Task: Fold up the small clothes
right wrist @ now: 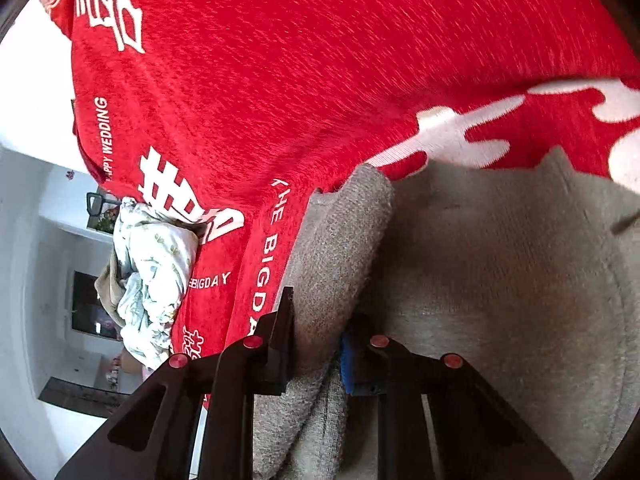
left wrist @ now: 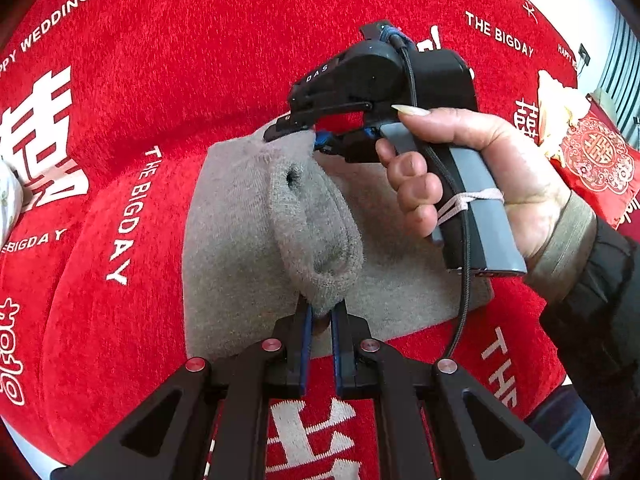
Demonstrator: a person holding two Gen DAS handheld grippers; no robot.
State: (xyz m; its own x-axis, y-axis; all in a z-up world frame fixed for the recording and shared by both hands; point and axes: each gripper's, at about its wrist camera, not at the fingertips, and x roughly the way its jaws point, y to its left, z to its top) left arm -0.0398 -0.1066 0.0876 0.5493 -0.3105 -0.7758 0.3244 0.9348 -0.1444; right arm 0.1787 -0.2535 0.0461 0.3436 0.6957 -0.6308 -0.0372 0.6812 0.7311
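Grey knit garment [left wrist: 248,216]: lies on red cover [left wrist: 200,80], one fold raised.
Left gripper [left wrist: 320,312]: pinching the fold's near end.
Right gripper [left wrist: 296,136]: clamped on its far end.

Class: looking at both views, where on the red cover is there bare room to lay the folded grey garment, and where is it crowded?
Free: the red cover beyond the grey garment, and the stretch between it and the floral cloth pile. Crowded: the garment itself, with the left gripper and right gripper both clamped on its raised fold.
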